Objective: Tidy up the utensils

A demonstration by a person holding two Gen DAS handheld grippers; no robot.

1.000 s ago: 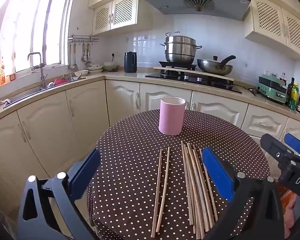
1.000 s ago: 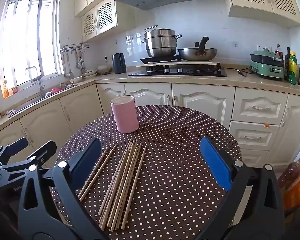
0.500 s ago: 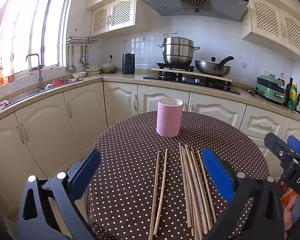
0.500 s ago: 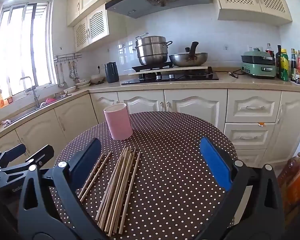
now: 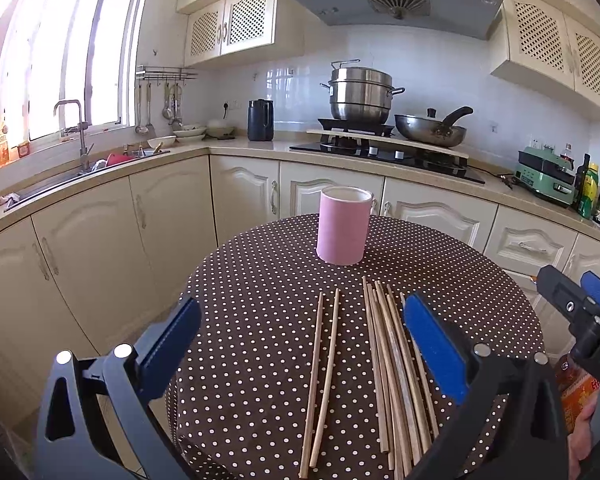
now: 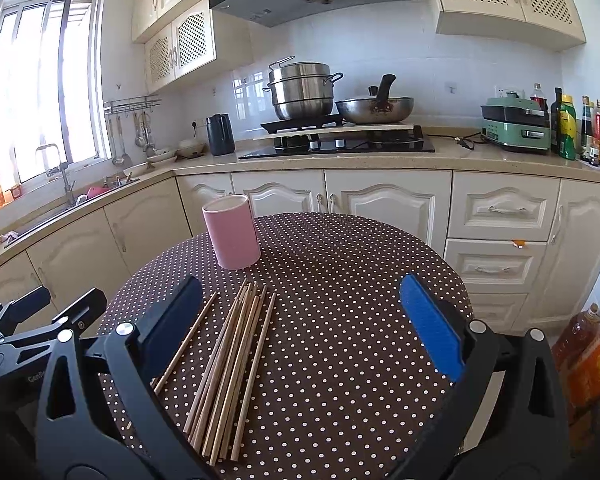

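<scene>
A pink cylindrical holder (image 5: 343, 226) stands upright at the far side of a round table with a brown polka-dot cloth (image 5: 260, 280). Several wooden chopsticks lie on the cloth: a separate pair (image 5: 322, 368) on the left and a bundle (image 5: 392, 368) to its right. My left gripper (image 5: 300, 344) is open and empty, held above the near end of the chopsticks. In the right wrist view the holder (image 6: 231, 232) and the bundle (image 6: 230, 368) lie left of centre. My right gripper (image 6: 296, 328) is open and empty above the table.
Cream kitchen cabinets (image 5: 100, 248) wrap around behind the table. A stove with a steel pot (image 5: 360, 96) and a wok (image 5: 430, 130) is at the back. A sink (image 5: 80, 168) is at the left. Bottles (image 6: 568, 128) stand at the right. An oil bottle (image 6: 580, 332) stands on the floor.
Both wrist views have shifted slightly: the holder and chopsticks sit a little further left and higher in each view. Both grippers stay open and empty.
</scene>
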